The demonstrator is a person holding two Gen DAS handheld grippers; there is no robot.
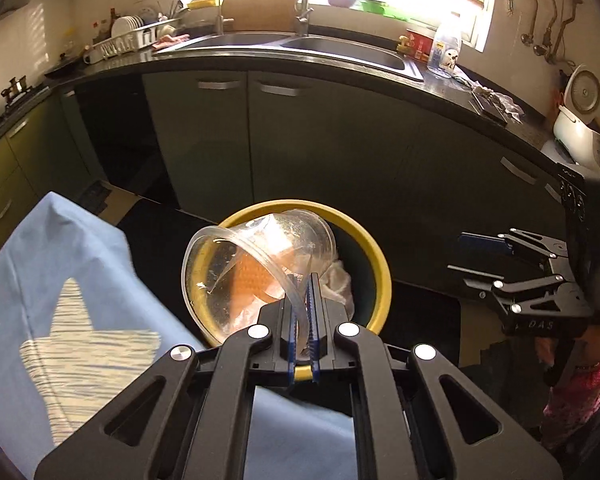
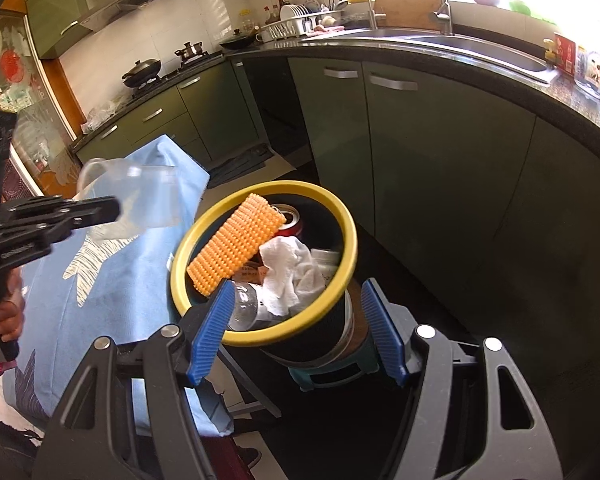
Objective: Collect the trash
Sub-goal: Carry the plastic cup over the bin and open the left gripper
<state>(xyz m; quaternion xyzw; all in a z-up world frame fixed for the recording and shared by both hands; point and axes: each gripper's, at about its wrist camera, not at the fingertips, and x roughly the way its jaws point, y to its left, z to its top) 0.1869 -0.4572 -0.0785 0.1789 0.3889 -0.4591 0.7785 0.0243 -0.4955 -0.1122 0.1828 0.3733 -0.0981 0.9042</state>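
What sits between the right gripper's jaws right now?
Nothing gripped: in the right wrist view the right gripper stands open, framing the yellow-rimmed bin, with the orange mat and white tissue inside it.

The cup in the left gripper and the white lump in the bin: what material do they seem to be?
The cup looks like thin clear plastic: glossy, see-through, and its wall is creased. The white lump seems to be tissue or paper towel, matte and crumpled into soft folds; cloth cannot be ruled out.
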